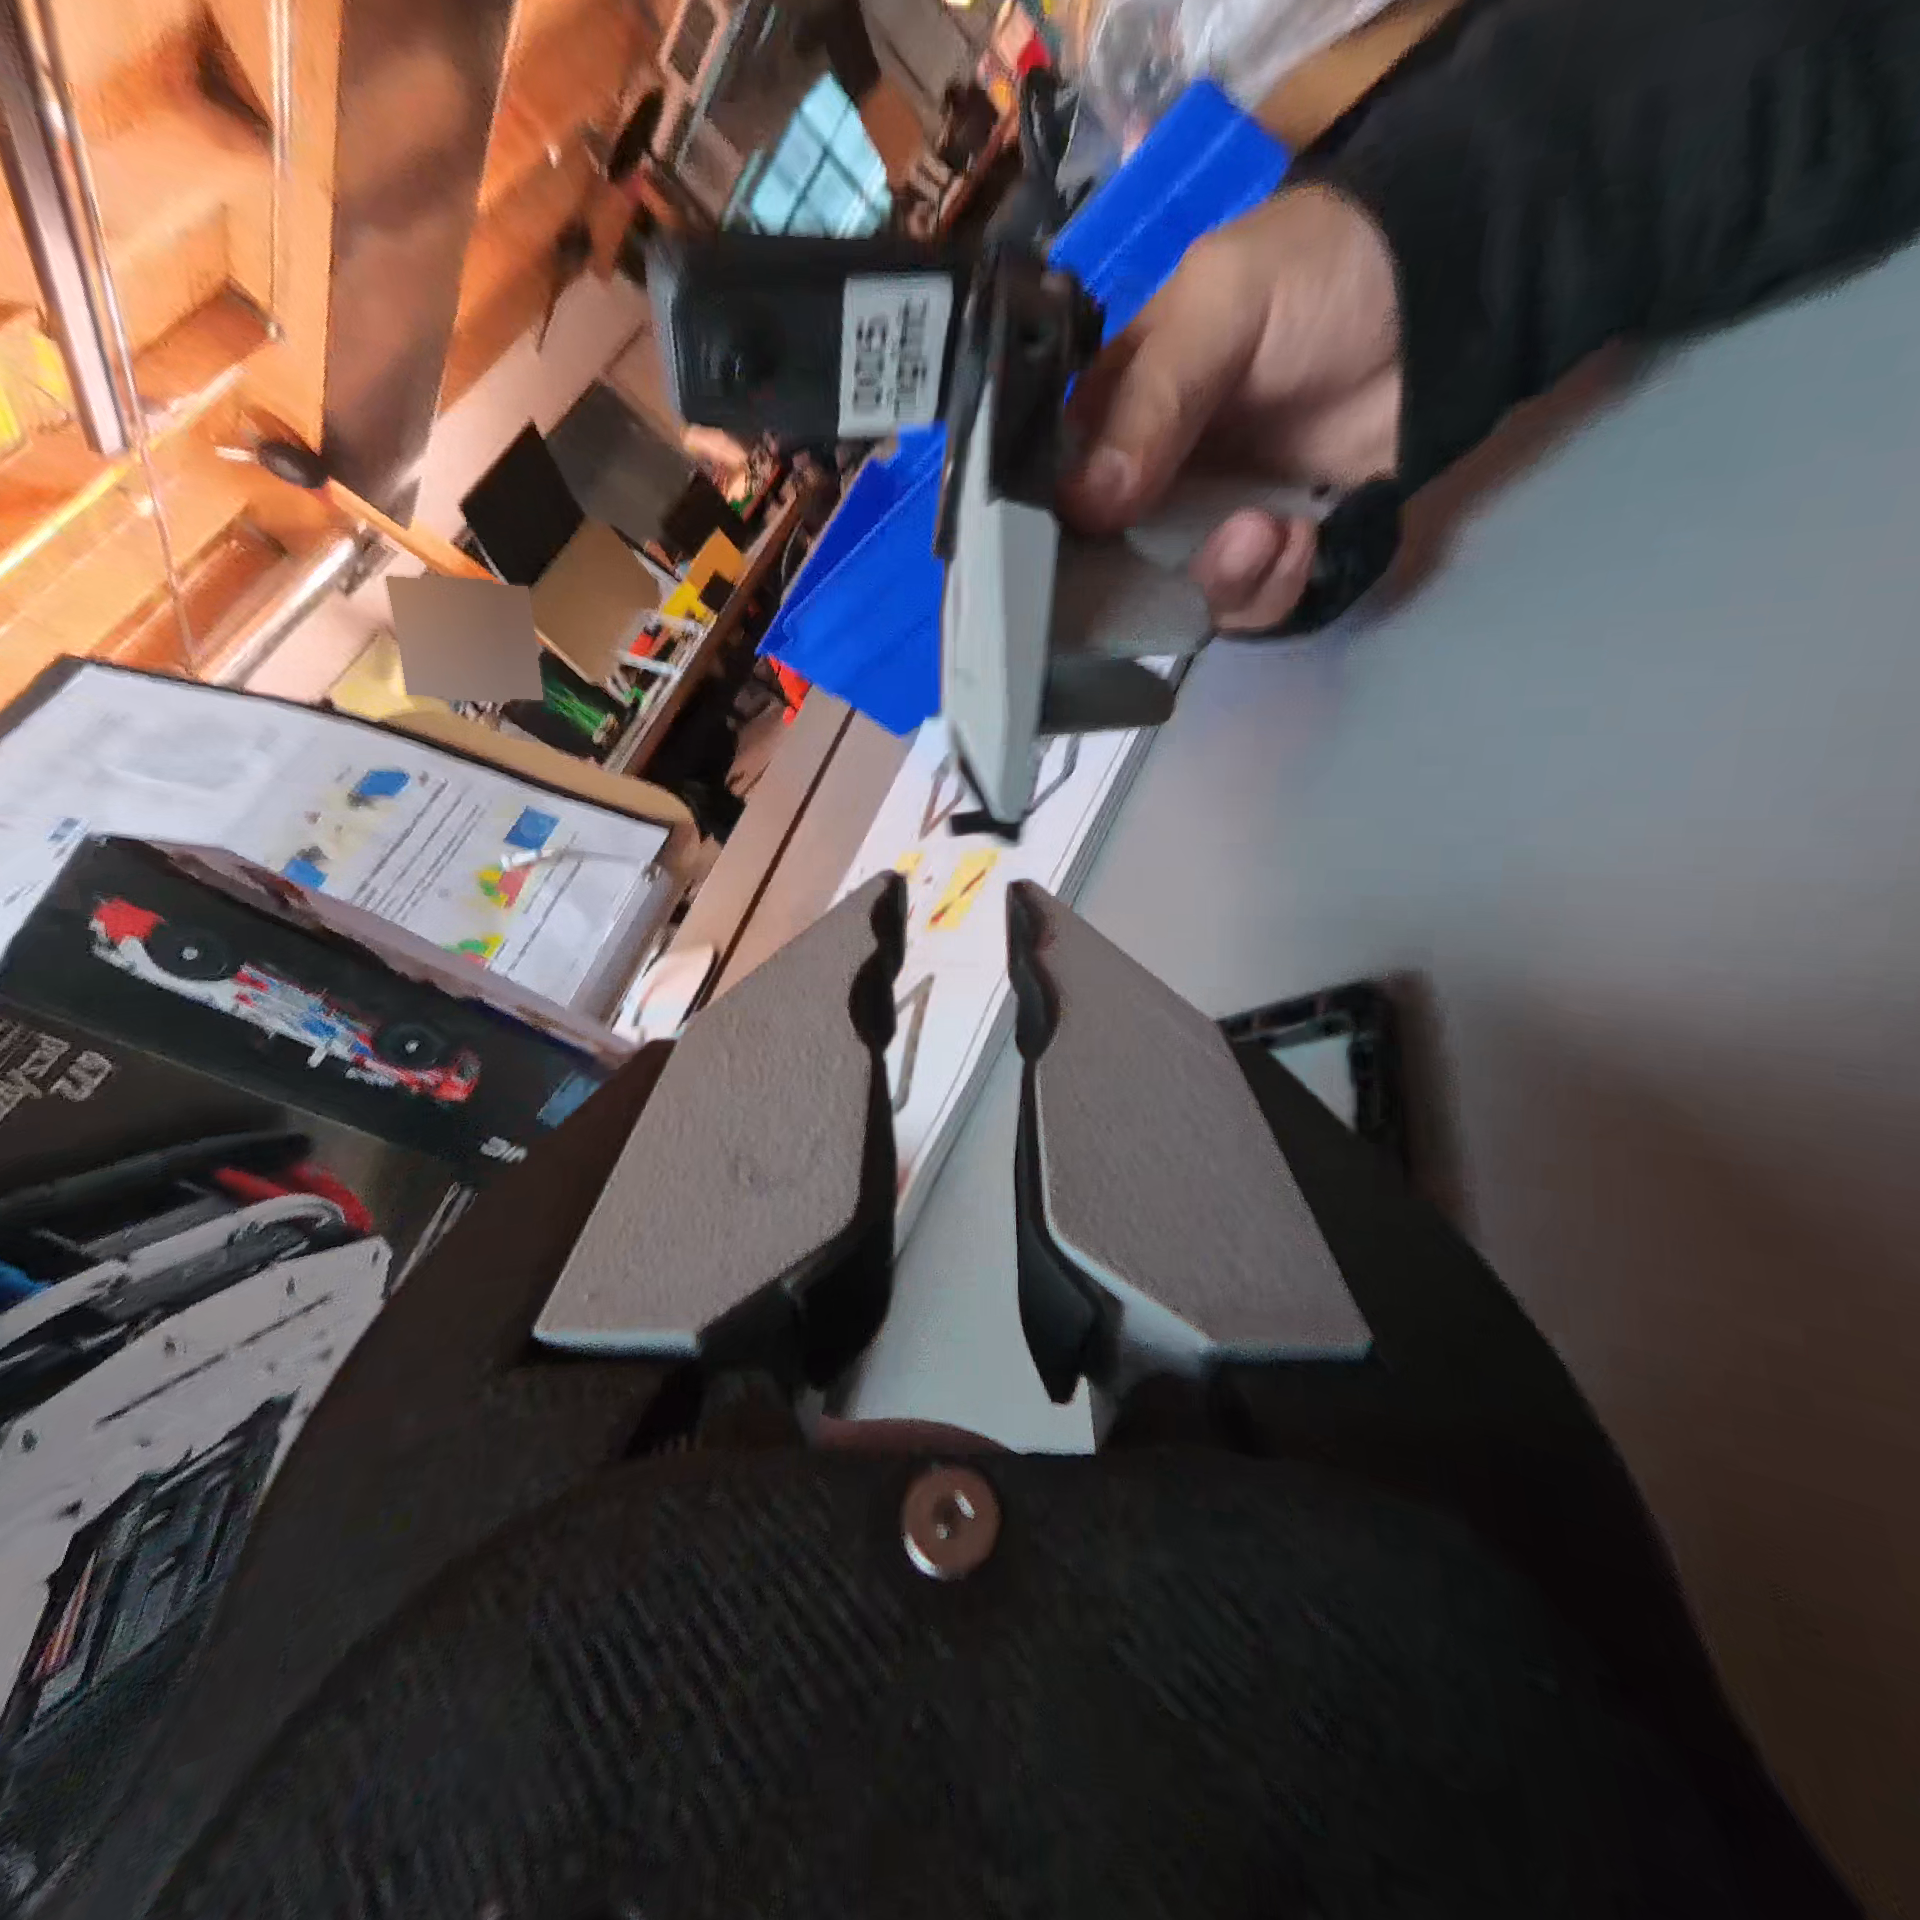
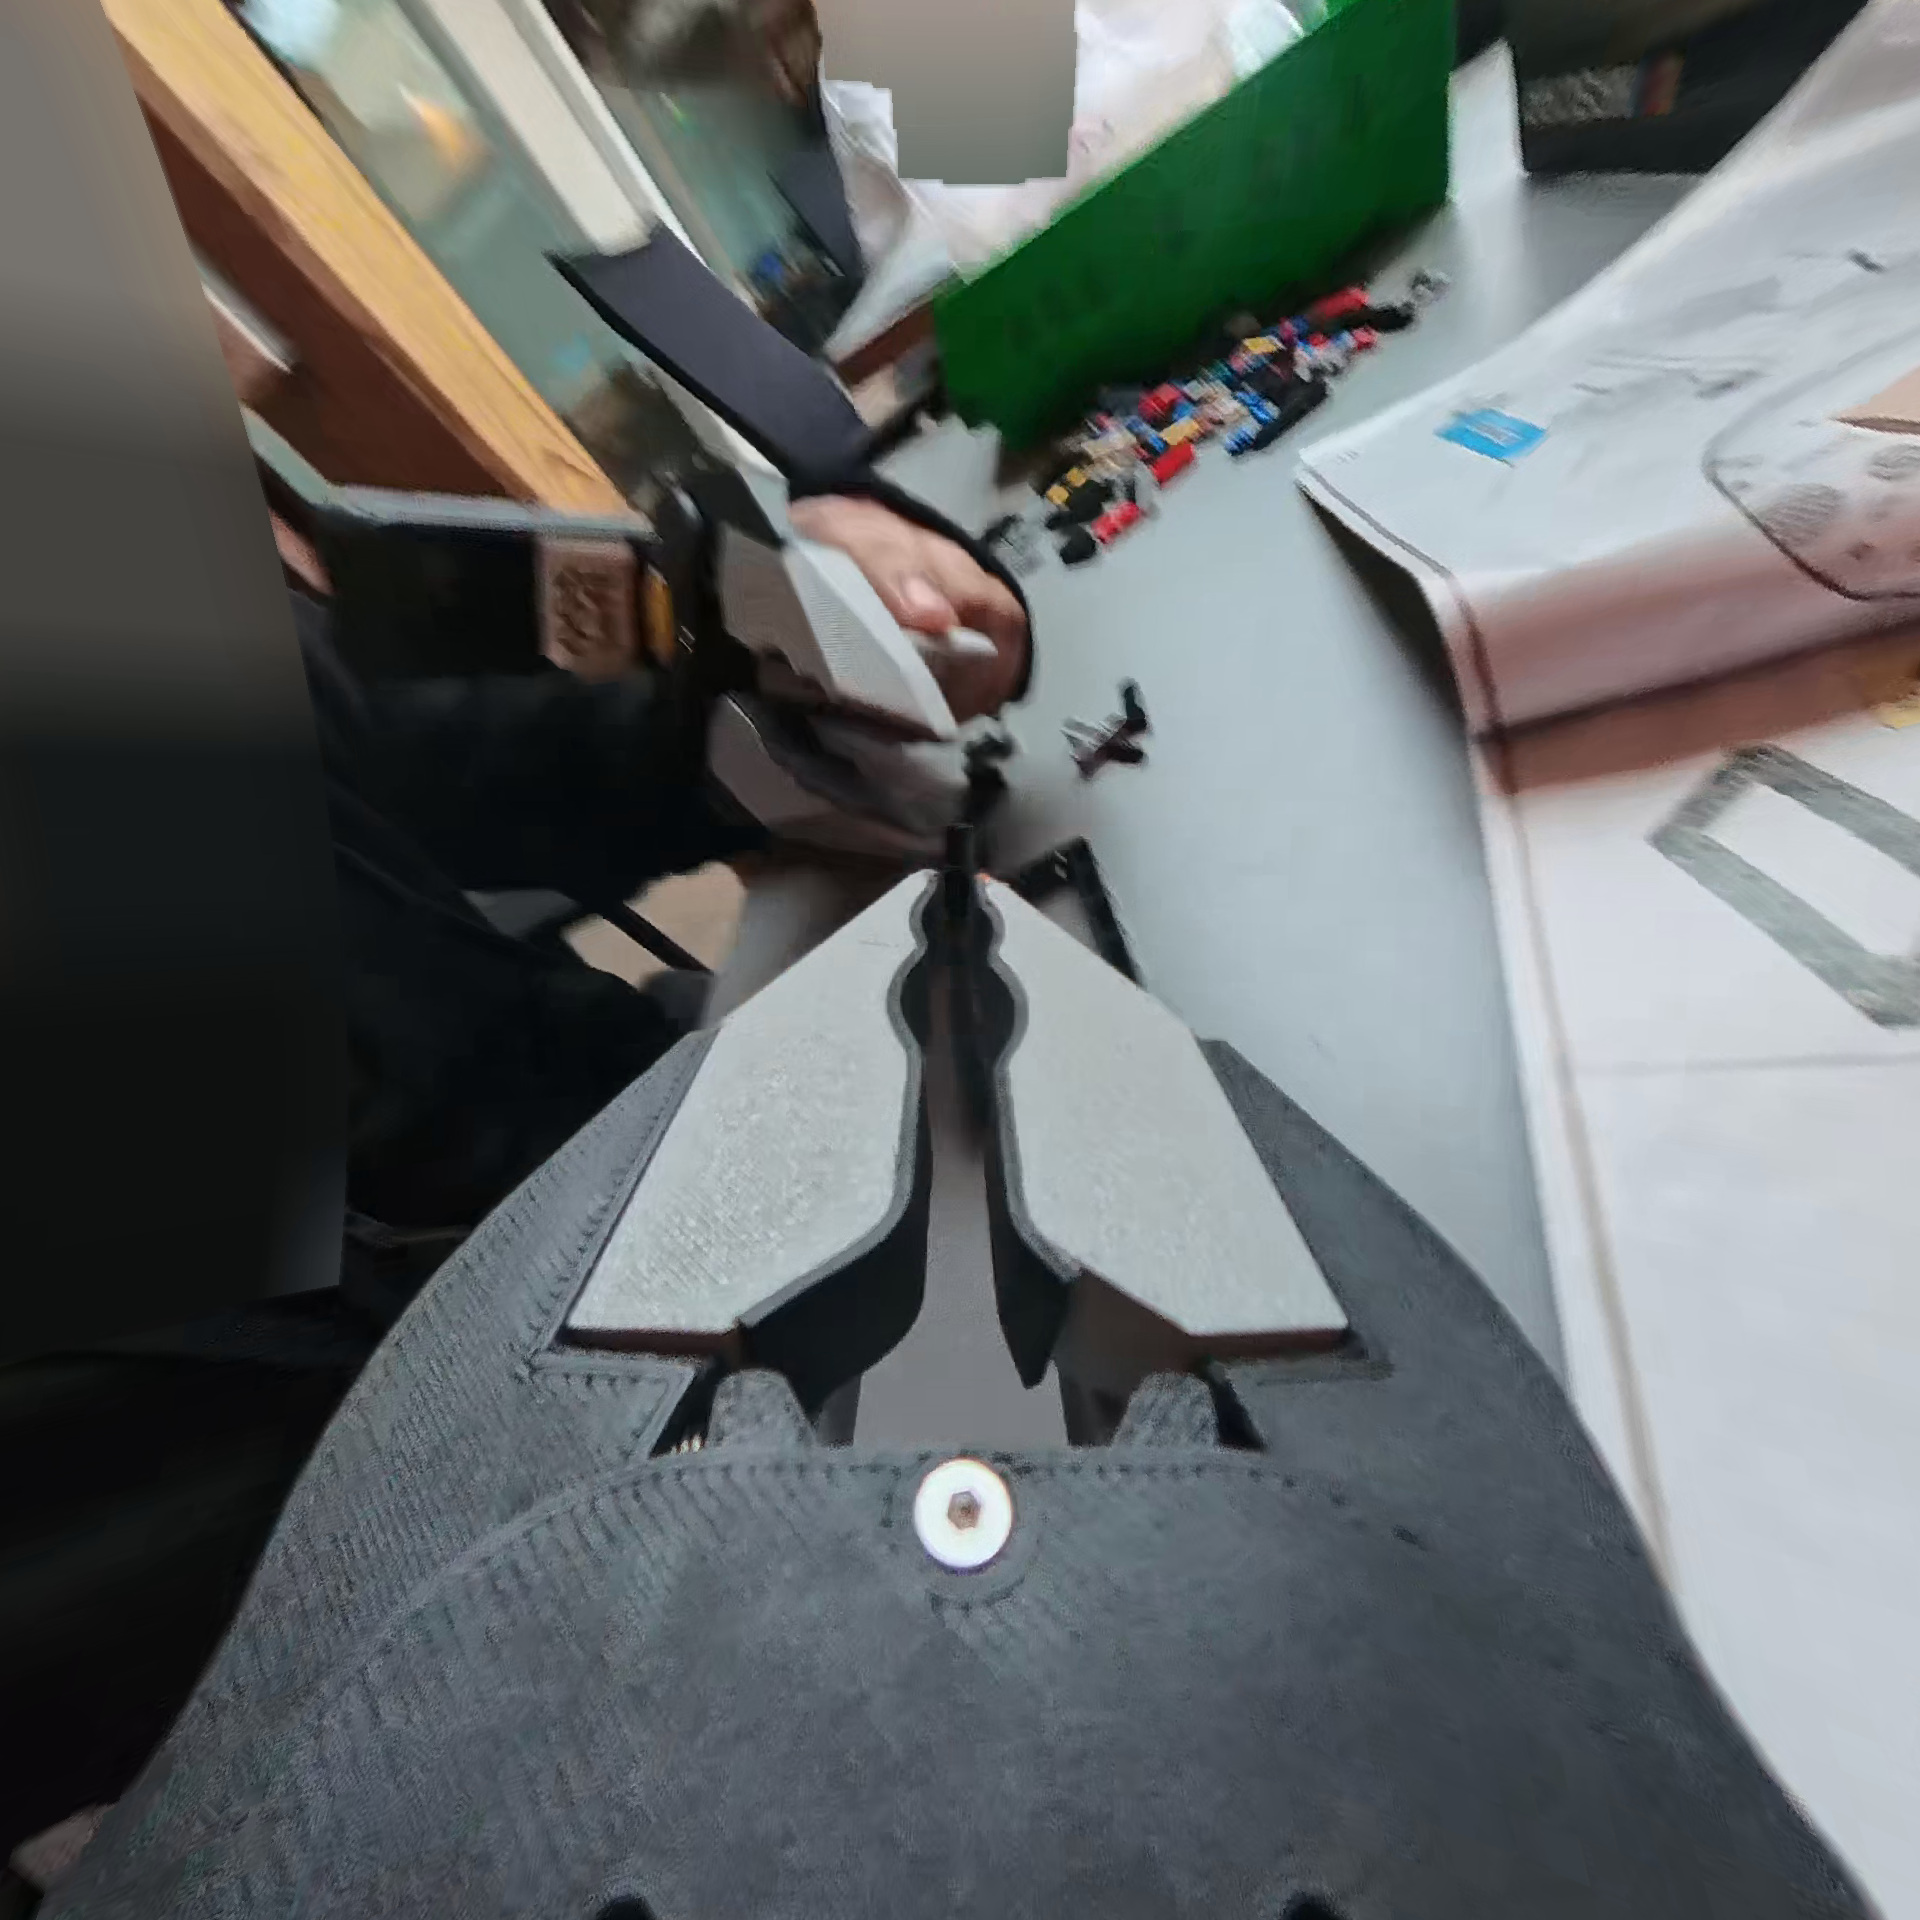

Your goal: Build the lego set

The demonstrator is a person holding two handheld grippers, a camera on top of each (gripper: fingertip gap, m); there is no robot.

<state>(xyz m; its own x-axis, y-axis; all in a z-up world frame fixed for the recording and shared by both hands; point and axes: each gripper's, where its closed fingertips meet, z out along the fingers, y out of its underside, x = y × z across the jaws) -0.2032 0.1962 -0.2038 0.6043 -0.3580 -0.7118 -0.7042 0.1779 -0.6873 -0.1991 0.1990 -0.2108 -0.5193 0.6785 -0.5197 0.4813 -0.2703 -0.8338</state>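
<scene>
— Two tongs?
— Yes. Left tongs (image 1: 954, 914) gape, empty. Right tongs (image 2: 958, 902) pinch a thin black piece (image 2: 961, 842), blurred. Loose bricks (image 2: 1195, 416) heap on the desk (image 2: 1299, 779), uncountable.

Right wrist view: loose bricks (image 2: 1216, 416) lie at one o'clock, bin (image 2: 1195, 239) just behind them, instruction booklet (image 2: 1621, 540) at two o'clock.

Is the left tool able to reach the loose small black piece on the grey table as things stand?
Probably yes. The left tool is open and empty, and the small black piece lies alone on bare grey table just beside its tip, with nothing between them. Blur makes this uncertain.
</scene>
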